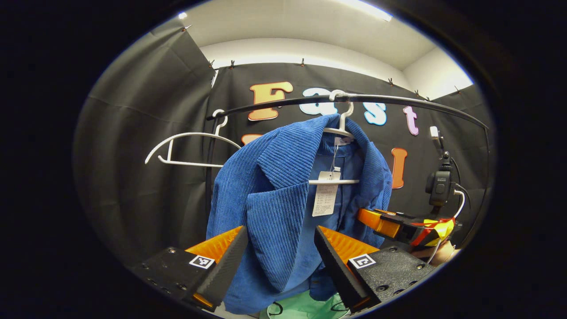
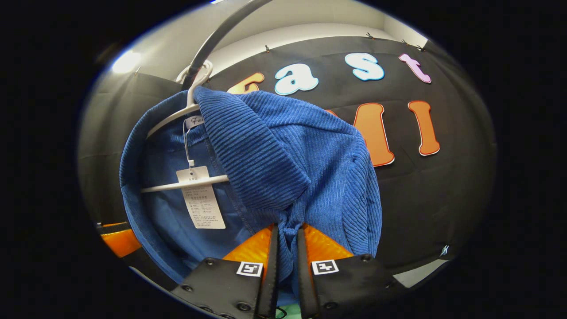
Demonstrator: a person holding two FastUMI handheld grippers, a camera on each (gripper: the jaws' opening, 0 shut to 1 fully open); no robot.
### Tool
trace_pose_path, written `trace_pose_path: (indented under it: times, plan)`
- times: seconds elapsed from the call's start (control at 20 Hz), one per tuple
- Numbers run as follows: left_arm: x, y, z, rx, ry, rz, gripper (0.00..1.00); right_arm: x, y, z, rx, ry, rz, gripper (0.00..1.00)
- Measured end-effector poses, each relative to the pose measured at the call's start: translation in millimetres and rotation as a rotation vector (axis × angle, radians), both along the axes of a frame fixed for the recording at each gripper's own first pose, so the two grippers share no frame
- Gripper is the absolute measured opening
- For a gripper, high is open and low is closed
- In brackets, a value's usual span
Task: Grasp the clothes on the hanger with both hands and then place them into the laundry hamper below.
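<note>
Blue corduroy jacket hanging on white hanger, hooked over black rail. Paper tag dangling inside the open front, against the hanger's crossbar. Second hanger, bare, further left on the same rail.

Left gripper: fingers spread wide, one either side of the jacket's front panel. Lapel and panel hang in the gap between them, slightly beyond the tips. Contact with the cloth: cannot tell. Not clamped.

Right gripper: fingers nearly together, a bunched fold of jacket pinched between both, low on the front edge under the lapel. Cloth puckered right at the tips. In left gripper view, same gripper seen at the jacket's far edge, orange and black, nose into the fabric, hand behind it.

Green hamper straight below jacket hem, sliver visible between left gripper's fingers. In right gripper view, small green patch at the very bottom between the fingers.

Black camera mount with white cable at the right, near the booth wall.
</note>
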State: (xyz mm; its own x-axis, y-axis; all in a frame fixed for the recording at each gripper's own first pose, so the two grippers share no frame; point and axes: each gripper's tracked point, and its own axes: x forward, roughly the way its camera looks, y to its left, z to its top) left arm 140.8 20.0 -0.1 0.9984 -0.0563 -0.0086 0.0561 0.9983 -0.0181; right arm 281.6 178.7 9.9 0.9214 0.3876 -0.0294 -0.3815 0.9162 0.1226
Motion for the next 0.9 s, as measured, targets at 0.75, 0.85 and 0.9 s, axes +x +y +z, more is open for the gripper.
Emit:
trace_pose_path:
  times: [0.75, 0.85, 0.9]
  plan:
    - [31.9, -0.5, 13.2, -0.006, -0.039, -0.017, 0.75, -16.7, -10.6, 28.3, 0.206, 0.050, 0.113, 0.10]
    - [33.1, -2.5, 13.3, -0.006, -0.034, -0.022, 0.55, -21.1, -12.0, 34.2, 0.276, 0.075, 0.145, 0.10]
    - [34.2, -4.9, 13.9, -0.003, -0.029, -0.035, 0.46, -22.6, -13.4, 39.1, 0.323, 0.090, 0.162, 0.10]
